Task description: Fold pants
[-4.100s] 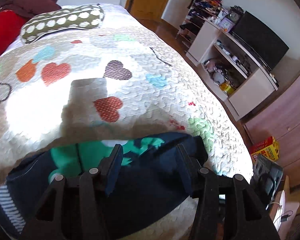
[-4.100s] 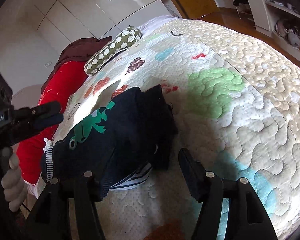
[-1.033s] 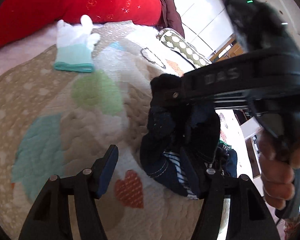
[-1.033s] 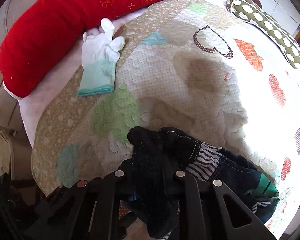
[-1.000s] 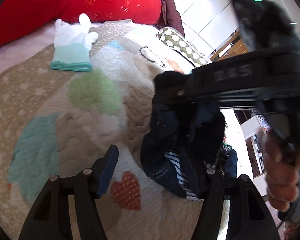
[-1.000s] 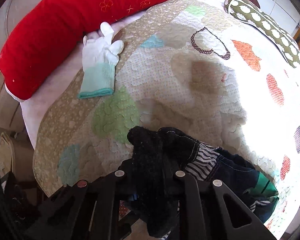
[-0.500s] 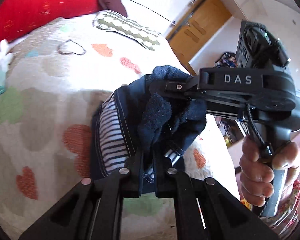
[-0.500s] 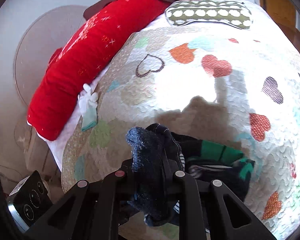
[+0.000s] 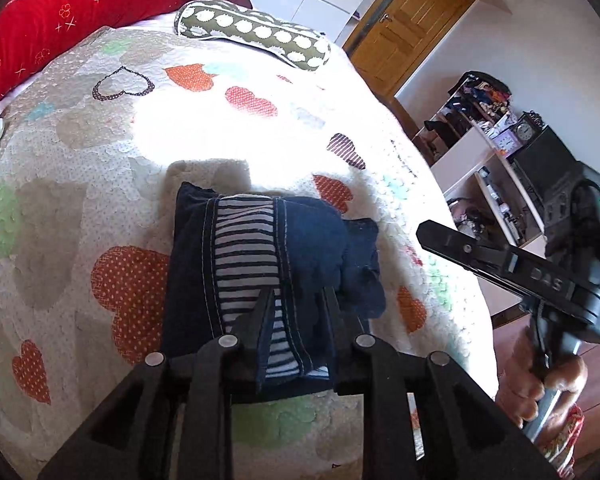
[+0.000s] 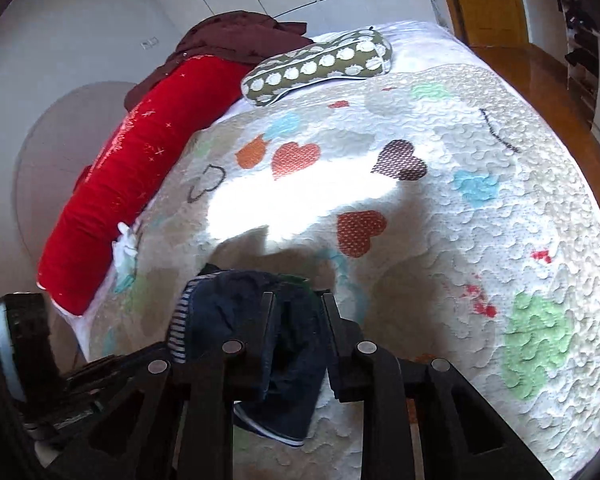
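Observation:
The dark navy pants [image 9: 260, 248] with a blue-and-white striped waistband lie bunched on the heart-patterned quilt [image 9: 100, 168]. My left gripper [image 9: 298, 300] is shut on the striped waistband edge nearest me. My right gripper [image 10: 296, 304] is shut on a fold of the navy pants [image 10: 236, 312]; its body also shows in the left wrist view [image 9: 500, 264], just right of the pants. Both grips sit low, close to the quilt.
A long red bolster [image 10: 132, 184] and a green spotted pillow [image 9: 252, 36] lie at the head of the bed. A white glove [image 10: 126, 248] lies beside the bolster. White shelves with clutter and a TV [image 9: 540, 160] stand past the bed's right edge.
Both grippers have carried the pants from hanging in the air down onto the quilt. The waistband now lies spread flat in front of my left gripper.

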Available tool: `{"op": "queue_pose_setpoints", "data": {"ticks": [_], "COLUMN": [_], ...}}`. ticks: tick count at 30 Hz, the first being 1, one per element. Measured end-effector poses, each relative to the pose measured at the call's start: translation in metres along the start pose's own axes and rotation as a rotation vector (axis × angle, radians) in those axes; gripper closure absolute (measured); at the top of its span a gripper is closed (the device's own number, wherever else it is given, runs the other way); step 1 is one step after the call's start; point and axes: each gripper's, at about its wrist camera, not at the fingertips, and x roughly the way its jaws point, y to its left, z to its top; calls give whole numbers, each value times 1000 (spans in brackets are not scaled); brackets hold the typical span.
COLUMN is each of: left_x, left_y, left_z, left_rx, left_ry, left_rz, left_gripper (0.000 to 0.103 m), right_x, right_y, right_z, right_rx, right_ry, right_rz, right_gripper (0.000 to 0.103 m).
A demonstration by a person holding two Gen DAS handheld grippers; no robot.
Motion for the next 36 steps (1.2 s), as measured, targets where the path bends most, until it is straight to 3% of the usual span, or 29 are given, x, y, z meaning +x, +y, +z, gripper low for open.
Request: {"op": "queue_pose_setpoints", "data": {"ticks": [2, 4, 7, 9, 10, 11, 12, 14, 16, 19, 22, 23, 25, 26, 27, 29, 33, 36], "left_x": [21, 36, 30, 11, 1, -8, -15, -20, -13, 12, 41, 47, 52, 51, 49, 41, 34, 42], "left_y": [2, 6, 8, 6, 7, 10, 16, 31, 52, 75, 79, 76, 66, 62, 59, 55, 46, 40], "left_z": [-3, -11, -15, -13, -11, -8, -5, 4, 11, 17, 16, 15, 15, 17, 19, 28, 61, 91], "left_rx": [8, 12, 19, 33, 40, 43, 33, -9, -75, -162, -174, -165, -128, -118, -117, -115, -87, -68], "left_ry": [49, 88, 105, 72, 49, 24, 1, -34, -23, 48, 120, 134, 138, 135, 133, 120, 78, 49], "left_rz": [52, 90, 57, 19, 2, -8, -11, -17, -27, -126, -252, -261, -250, -259, -270, -288, -264, -198], "left_gripper": [81, 80, 80, 80, 80, 75, 62, 44, 43, 42, 29, 27, 27, 34, 50, 62, 63, 63], "right_x": [16, 41, 79, 72, 65, 55, 45, 27, 29, 48, 68, 71, 78, 82, 84, 78, 60, 60], "right_y": [1, -2, -19, -27, -29, -29, -30, -28, -32, -40, -47, -49, -48, -47, -47, -39, -25, -22], "right_z": [-6, -18, -42, -42, -41, -39, -39, -41, -43, -48, -50, -50, -46, -44, -43, -37, -10, 21], "right_rx": [27, 48, 109, 152, 163, 158, 139, 94, 84, 129, 191, 206, 216, 232, 247, 212, 154, 136], "right_ry": [44, 100, 189, 154, 143, 113, 70, -5, 1, 57, 64, 51, 48, 67, 78, 61, -2, -39], "right_rz": [68, 59, 9, 59, 73, 77, 66, 26, 37, 78, 119, 135, 179, 210, 212, 197, 183, 171], "right_gripper": [79, 79, 79, 76, 72, 56, 35, 25, 25, 25, 25, 25, 43, 67, 69, 75, 77, 77]}}
